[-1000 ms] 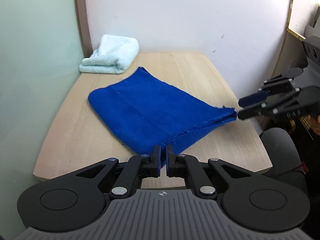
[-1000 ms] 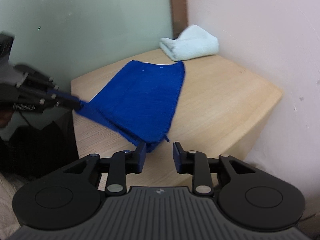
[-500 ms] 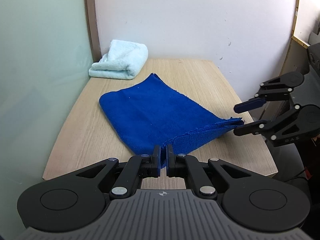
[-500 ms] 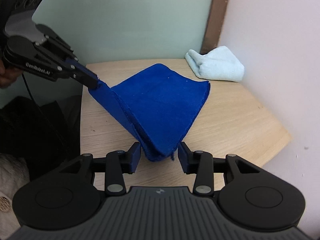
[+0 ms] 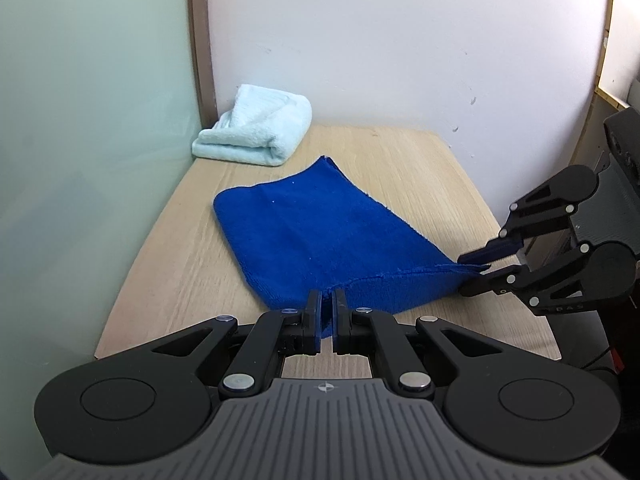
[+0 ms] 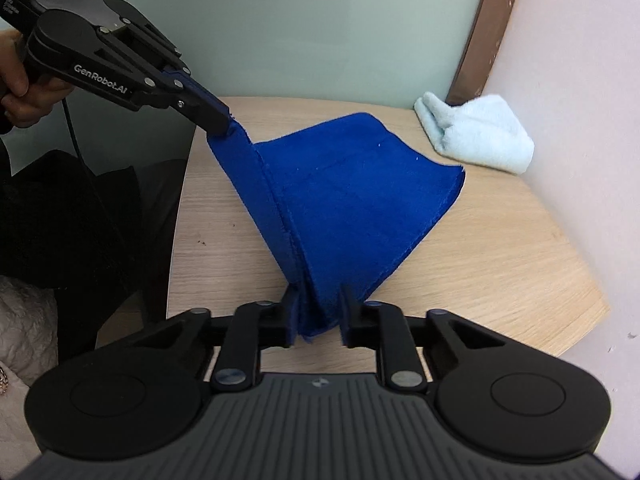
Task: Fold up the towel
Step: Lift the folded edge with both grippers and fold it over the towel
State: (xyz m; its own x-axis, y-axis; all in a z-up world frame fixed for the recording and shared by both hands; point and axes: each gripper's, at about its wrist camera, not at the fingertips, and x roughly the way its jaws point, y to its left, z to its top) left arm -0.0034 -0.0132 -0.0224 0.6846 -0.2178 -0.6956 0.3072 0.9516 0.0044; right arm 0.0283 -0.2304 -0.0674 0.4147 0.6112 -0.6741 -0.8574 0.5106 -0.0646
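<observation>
Left gripper (image 5: 328,312) clamped on one near corner of blue towel (image 5: 320,240), right gripper (image 6: 318,316) closing around the other, cloth raised off the table (image 5: 180,240) at its near edge; risk: shallow bite, slipped corner, crooked fold.

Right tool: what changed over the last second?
The right tool, open beside the blue towel's near corner a second ago, has moved around that corner and is closing on it. The left tool stayed clamped on the other near corner. The light towel and table are unchanged.
</observation>
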